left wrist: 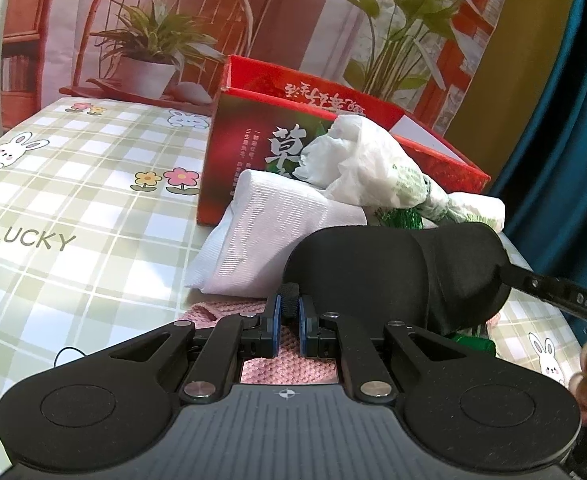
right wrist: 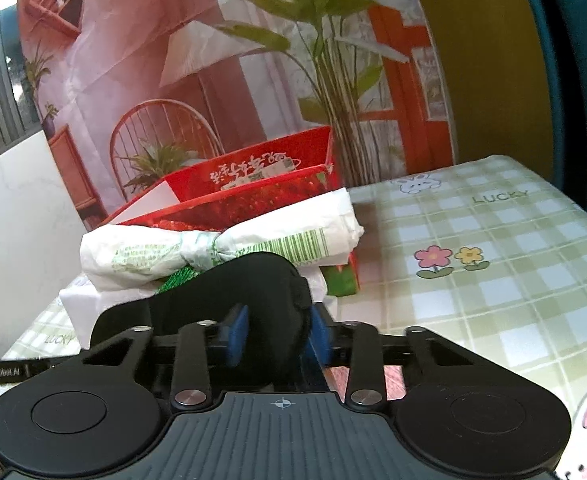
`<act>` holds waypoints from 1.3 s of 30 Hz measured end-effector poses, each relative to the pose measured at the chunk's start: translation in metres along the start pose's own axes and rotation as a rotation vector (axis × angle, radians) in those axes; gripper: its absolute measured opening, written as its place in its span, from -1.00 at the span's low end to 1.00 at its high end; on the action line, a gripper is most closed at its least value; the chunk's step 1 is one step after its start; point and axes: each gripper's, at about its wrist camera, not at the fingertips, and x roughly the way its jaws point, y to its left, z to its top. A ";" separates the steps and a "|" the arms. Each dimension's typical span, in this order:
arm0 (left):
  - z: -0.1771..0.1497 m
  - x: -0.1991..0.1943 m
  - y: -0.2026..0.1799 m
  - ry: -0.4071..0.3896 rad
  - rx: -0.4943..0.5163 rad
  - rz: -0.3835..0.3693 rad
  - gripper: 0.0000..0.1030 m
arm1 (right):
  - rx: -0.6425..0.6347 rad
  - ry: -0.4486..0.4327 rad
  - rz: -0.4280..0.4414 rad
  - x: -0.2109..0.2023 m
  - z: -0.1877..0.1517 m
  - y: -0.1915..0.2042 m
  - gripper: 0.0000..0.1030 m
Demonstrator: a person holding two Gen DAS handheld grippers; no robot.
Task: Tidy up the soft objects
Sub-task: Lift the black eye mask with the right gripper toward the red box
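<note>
**Gripping the eye mask at both ends**

Holding the black eye mask (left wrist: 393, 276) between two grips, apparently clear of the pile, just in front of the red box (left wrist: 253, 148). With the left gripper (left wrist: 289, 312), pinching a small rough black tab at the near edge of the mask, jaws pressed almost together on it. With the right gripper (right wrist: 277, 332), clamping the padded far end, blue pads (right wrist: 237, 332) squeezing into the foam from either side.

Probably held this way to keep a floppy thing spread out: with one grip alone, likely to droop and fold over. Likely the step in hand: either lifting off the heap or flattening for a fold; cannot tell which.

Below and behind, still heaped together on the checked surface (left wrist: 73, 200): a white folded cloth (left wrist: 269, 232) leaning against the box, a knotted plastic bag (left wrist: 373, 168) resting on top of it and against the box rim, something shiny green (left wrist: 401, 216) tucked under the bag, and a pink knitted cloth (left wrist: 289, 368) directly under the left jaws.

Worth watching: pulling apart too hard against the small tab, and dragging the pink knit along.
</note>
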 end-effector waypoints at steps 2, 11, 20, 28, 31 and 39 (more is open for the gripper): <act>0.000 0.000 0.001 -0.001 -0.008 -0.004 -0.78 | -0.003 -0.009 -0.003 -0.006 -0.003 0.000 -0.60; -0.002 0.004 0.000 0.002 -0.036 -0.060 -0.08 | 0.000 0.006 -0.003 -0.007 -0.010 0.001 -0.63; -0.005 0.020 0.005 0.033 -0.063 -0.064 0.02 | 0.025 0.030 -0.011 -0.001 -0.015 -0.006 -0.64; -0.009 0.024 0.008 0.035 -0.097 -0.115 0.06 | 0.040 0.037 -0.005 0.001 -0.021 -0.008 -0.58; -0.011 0.026 0.010 0.039 -0.132 -0.132 0.17 | 0.051 0.035 0.000 0.001 -0.023 -0.009 -0.47; -0.013 0.027 0.010 0.044 -0.129 -0.133 0.17 | 0.083 0.015 0.023 0.010 -0.022 -0.014 0.19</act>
